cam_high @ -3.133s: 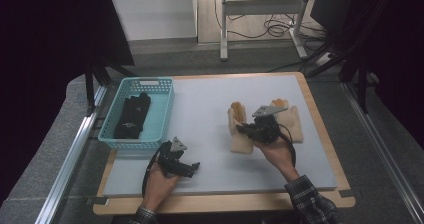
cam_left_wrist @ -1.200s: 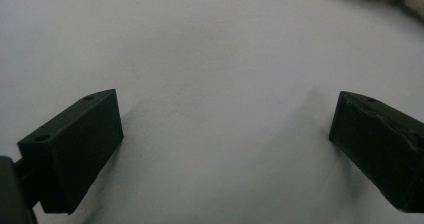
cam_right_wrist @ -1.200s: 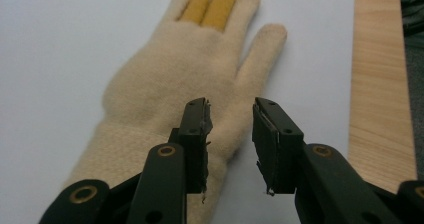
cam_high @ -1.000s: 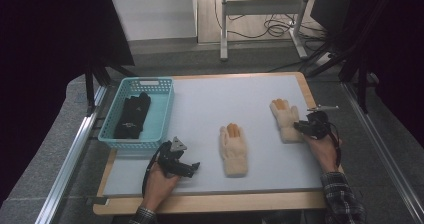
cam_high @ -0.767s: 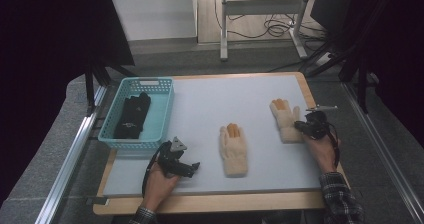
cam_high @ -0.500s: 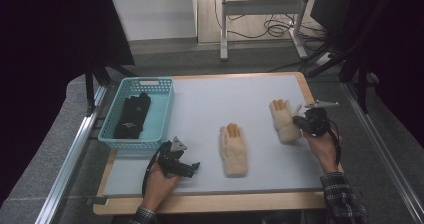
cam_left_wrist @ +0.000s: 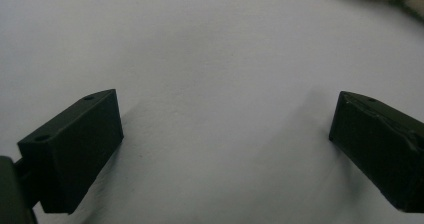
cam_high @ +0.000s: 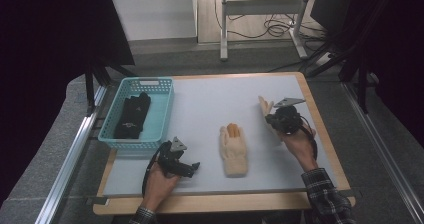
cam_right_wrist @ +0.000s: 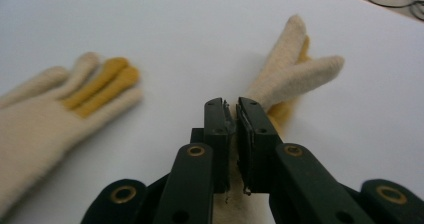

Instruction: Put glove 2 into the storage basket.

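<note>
A cream glove with yellow-orange fingers (cam_high: 234,145) lies flat, palm up, in the middle of the pale mat; it is at the left in the right gripper view (cam_right_wrist: 60,101). A second matching glove (cam_high: 265,106) (cam_right_wrist: 292,66) is pinched at its palm by my right gripper (cam_high: 275,119) (cam_right_wrist: 232,106), with its fingers pointing away and lifted off the mat. Those jaws have just eased open slightly, and fabric is still clamped between them. My left gripper (cam_high: 192,168) (cam_left_wrist: 225,129) rests on the mat at the front left, jaws wide with nothing between them.
A teal plastic basket (cam_high: 162,115) stands at the mat's back left and holds dark gloves (cam_high: 132,115). The wooden table edge (cam_high: 320,129) runs close behind the right hand. Bare mat (cam_high: 215,96) lies between the basket and the gloves.
The right gripper has moved left and upward with the right-hand glove, raising it off the mat. The left gripper and the centre glove have stayed put.
</note>
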